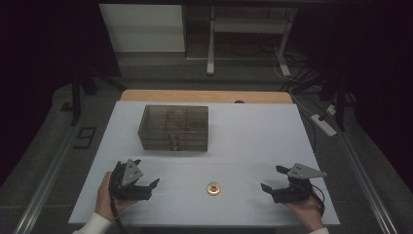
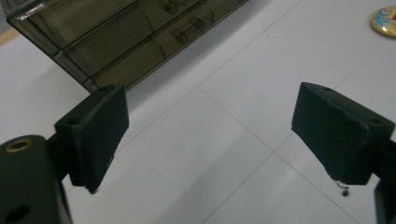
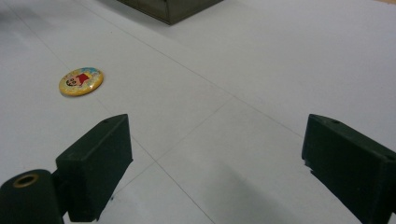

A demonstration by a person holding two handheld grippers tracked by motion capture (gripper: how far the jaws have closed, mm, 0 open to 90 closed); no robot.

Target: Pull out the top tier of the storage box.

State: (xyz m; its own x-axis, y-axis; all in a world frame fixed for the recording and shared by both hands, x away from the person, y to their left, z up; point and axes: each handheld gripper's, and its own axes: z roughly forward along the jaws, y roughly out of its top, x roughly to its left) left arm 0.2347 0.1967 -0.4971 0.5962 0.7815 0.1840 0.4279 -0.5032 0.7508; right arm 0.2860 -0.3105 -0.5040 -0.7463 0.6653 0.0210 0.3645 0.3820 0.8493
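Observation:
A small round yellow badge (image 1: pixel 213 188) with a cartoon figure lies on the white table (image 1: pixel 253 131) near the front edge, between my two grippers. It also sits at the top right of the left gripper view as the badge (image 2: pixel 385 20) and at upper left of the right gripper view as the badge (image 3: pixel 81 80). My left gripper (image 1: pixel 146 175) rests low at the front left, open and holding nothing. My right gripper (image 1: pixel 273 178) is at the front right, open and holding nothing. A smoky transparent drawer box (image 1: pixel 174 127) stands behind them, left of centre; its drawers (image 2: pixel 140 42) look closed.
A wooden strip (image 1: pixel 204 96) runs along the table's far edge. Beyond it stand a white desk frame (image 1: pixel 212 44) and loose cables on a dark floor. A power strip (image 1: pixel 324 124) lies off the table's right side.

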